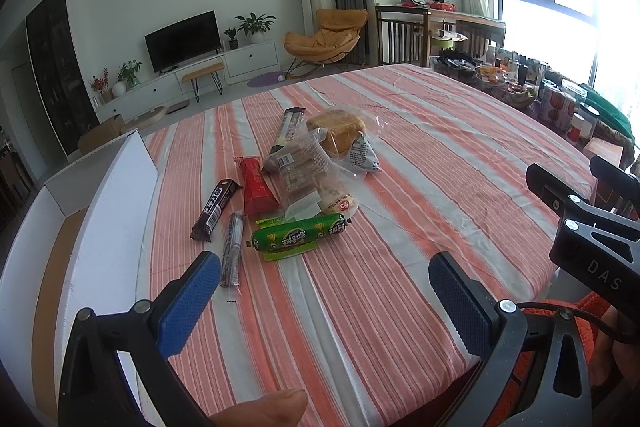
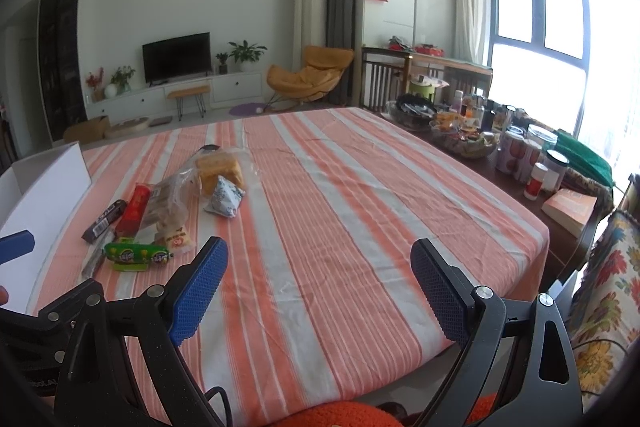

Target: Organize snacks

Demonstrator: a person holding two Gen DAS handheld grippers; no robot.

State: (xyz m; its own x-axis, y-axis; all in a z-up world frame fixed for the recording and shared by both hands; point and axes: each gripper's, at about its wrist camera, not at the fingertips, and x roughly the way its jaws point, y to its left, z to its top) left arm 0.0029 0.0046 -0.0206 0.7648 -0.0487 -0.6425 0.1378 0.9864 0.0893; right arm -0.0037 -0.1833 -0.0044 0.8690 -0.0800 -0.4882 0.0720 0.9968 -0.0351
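White cardboard box (image 1: 120, 195) stood open at far left on striped tablecloth (image 1: 400, 187). Snack pile lay just right of box: brown bar (image 1: 214, 209), red stick (image 1: 256, 185), green sausage (image 1: 298, 233), bread bag (image 1: 338, 133). L gripper (image 1: 324, 291) hovered nr pile, jaws apart, empty. R gripper (image 2: 320, 287) same, wide apart, over bare cloth.

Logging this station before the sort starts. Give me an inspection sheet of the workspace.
Surface: striped tablecloth, slightly wrinkled.
Job's things: green sausage pack, red stick pack, dark bars, bagged bread, loosely piled; open white box at the left edge.
Clutter: jars, bowls and a book on the dark side table.
Grippers: left claw and right claw open, empty, above the cloth.
Cables: black cable beside the left claw.
Surroundings: living room with TV, yellow chair, bright window.
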